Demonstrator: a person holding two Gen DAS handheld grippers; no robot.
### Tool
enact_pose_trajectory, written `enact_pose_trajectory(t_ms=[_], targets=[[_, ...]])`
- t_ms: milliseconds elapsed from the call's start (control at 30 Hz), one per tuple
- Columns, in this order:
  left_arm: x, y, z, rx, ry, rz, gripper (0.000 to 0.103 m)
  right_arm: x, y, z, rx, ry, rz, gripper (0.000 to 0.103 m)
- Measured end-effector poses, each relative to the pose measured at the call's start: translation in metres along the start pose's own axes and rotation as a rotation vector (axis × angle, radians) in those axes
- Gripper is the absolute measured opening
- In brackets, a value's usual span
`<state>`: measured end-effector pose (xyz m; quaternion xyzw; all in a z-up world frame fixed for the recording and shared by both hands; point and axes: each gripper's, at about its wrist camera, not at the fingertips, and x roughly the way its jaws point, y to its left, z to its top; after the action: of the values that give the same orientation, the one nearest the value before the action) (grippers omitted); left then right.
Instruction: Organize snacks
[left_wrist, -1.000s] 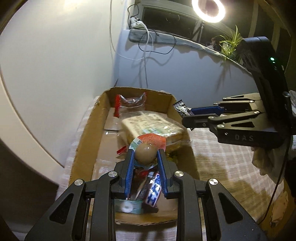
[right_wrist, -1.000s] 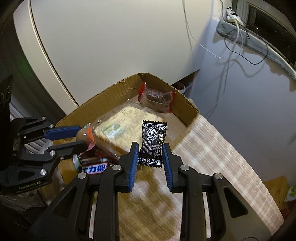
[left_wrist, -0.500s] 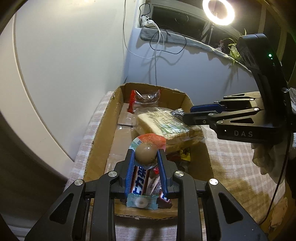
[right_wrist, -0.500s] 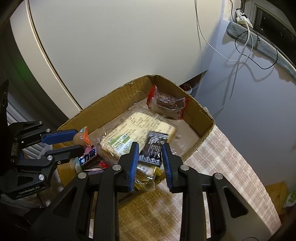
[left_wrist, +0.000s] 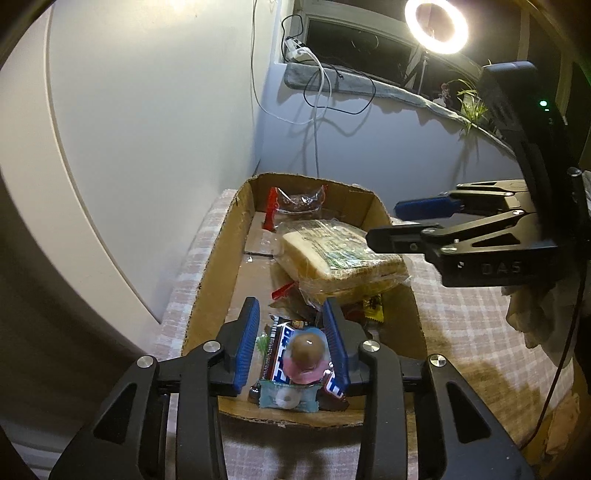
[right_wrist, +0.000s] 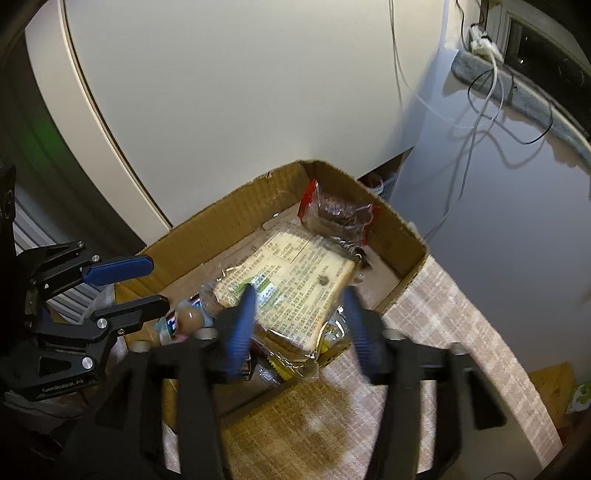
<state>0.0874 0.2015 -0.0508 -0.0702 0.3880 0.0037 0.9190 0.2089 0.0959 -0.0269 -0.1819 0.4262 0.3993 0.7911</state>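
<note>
A cardboard box (left_wrist: 221, 258) (right_wrist: 229, 210) holds the snacks. Inside are a wrapped bread loaf (left_wrist: 332, 254) (right_wrist: 295, 280), a red-ended clear packet (left_wrist: 295, 203) (right_wrist: 340, 214) at the far end, and chocolate bars (left_wrist: 280, 354) at the near end. My left gripper (left_wrist: 293, 332) is open over the near end; a brown egg snack in pink wrap (left_wrist: 308, 354) (right_wrist: 188, 314) lies between its fingers on the bars. My right gripper (right_wrist: 299, 321) is open and empty above the loaf. A small black packet (right_wrist: 356, 254) lies by the loaf.
The box sits on a plaid cloth (left_wrist: 461, 332) (right_wrist: 443, 332). A white curved panel (left_wrist: 129, 129) rises just behind the box. Cables (left_wrist: 317, 96) hang down the wall. A ring light (left_wrist: 436, 26) shines at the top right.
My left gripper opened and dropped the egg snack onto the bars. My right gripper opened and released the black packet into the box, near the far end.
</note>
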Motion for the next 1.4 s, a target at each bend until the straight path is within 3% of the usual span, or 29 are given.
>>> enact_pose_trajectory(t_ms=[200,267,333,667,767,833,967,1100,1400], targets=[[-0.010,-0.004,-0.002,0.003,-0.020,0.008,0.035,-0.015,0.003,-0.008,0.016,-0.023,-0.004,0.072],[-0.012,-0.007,-0.004,0.002,-0.022,0.008,0.035,-0.020,0.004,-0.016,0.029,-0.027,-0.005,0.072],[-0.014,-0.009,-0.006,-0.002,-0.023,0.012,0.043,-0.022,0.004,-0.023,0.043,-0.032,-0.007,0.072],[-0.032,-0.022,-0.018,-0.014,-0.054,0.036,0.046,-0.050,0.005,-0.065,0.101,-0.101,-0.064,0.072],[-0.041,-0.029,-0.025,0.000,-0.074,0.063,0.049,-0.057,0.007,-0.074,0.129,-0.118,-0.056,0.072],[-0.049,-0.033,-0.030,-0.001,-0.086,0.072,0.057,-0.062,0.007,-0.082,0.150,-0.127,-0.061,0.072],[-0.060,-0.042,-0.040,-0.014,-0.119,0.131,0.061,-0.072,0.018,-0.100,0.161,-0.138,-0.117,0.073],[-0.068,-0.053,-0.044,-0.034,-0.146,0.147,0.066,-0.090,0.030,-0.116,0.183,-0.194,-0.148,0.089],[-0.075,-0.060,-0.053,-0.051,-0.153,0.181,0.068,-0.107,0.032,-0.133,0.245,-0.243,-0.206,0.094]])
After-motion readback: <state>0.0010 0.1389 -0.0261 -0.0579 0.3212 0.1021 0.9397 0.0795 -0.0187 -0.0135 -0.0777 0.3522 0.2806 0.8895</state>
